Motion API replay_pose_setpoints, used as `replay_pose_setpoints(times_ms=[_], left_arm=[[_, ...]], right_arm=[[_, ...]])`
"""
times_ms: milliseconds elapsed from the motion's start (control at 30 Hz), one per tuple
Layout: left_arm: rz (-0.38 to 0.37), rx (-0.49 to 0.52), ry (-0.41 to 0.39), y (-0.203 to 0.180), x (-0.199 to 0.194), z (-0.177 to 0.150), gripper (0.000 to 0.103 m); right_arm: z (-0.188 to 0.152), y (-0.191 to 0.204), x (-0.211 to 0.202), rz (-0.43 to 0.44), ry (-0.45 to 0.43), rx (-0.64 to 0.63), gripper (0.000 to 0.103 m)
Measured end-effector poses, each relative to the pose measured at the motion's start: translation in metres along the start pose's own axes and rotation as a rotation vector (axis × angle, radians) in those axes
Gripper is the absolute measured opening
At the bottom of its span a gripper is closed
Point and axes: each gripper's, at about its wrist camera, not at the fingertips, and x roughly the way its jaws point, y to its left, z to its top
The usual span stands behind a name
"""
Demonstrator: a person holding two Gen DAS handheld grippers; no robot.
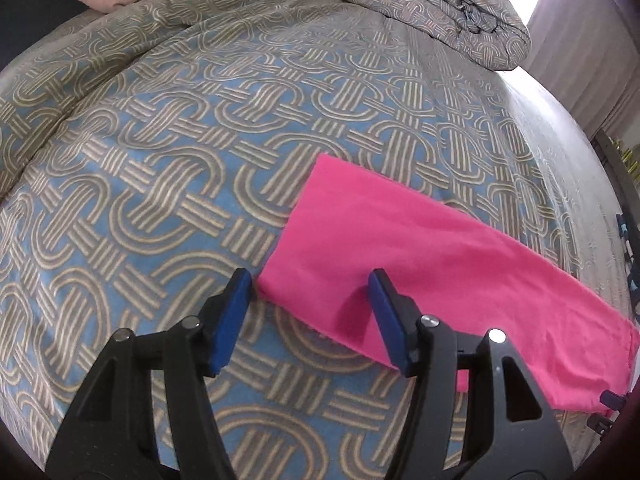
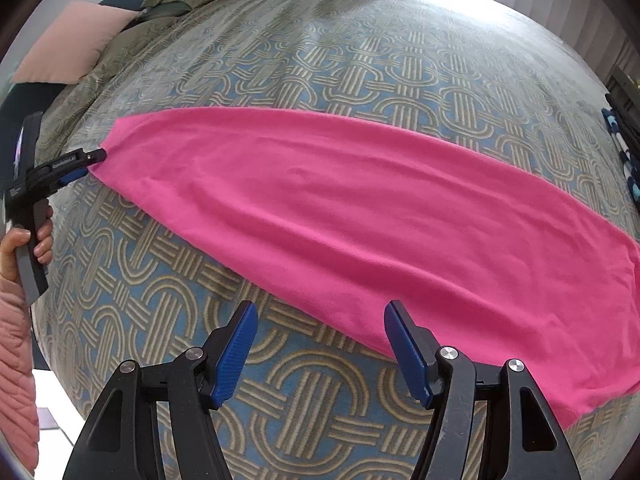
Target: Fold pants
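The pink pants lie flat lengthwise on the patterned bedspread – left gripper spread over the cuff corner, right gripper spread, empty, beside the near edge – positioned for folding.

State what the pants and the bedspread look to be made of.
Pants: likely fleece or brushed knit; matte pink, faintly fuzzy, with soft rounded folds. Bedspread: probably woven or printed cotton-type cloth; flat, matte, crisp interlocking-arc pattern, slight sheen near the window. Neither is certain.
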Motion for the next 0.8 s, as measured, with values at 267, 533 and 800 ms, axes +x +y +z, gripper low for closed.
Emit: replay_pose_setpoints(times_ms=[267, 533, 800], left_arm=[[0.018, 0.012, -0.010, -0.005, 0.001, -0.002, 0.061], [0.041, -0.017, -0.031, -0.002, -0.027, -0.015, 0.062], [-0.029, -0.040, -0.029, -0.018, -0.058, -0.047, 0.062]], right_arm=[[0.000, -0.005, 0.003, 0.001, 0.015, 0.019, 0.067], [-0.011, -0.019, -0.009, 0.015, -0.006, 0.037, 0.067], [-0.062, -0.103, -0.043, -0.036, -0.061, 0.230, 0.067]])
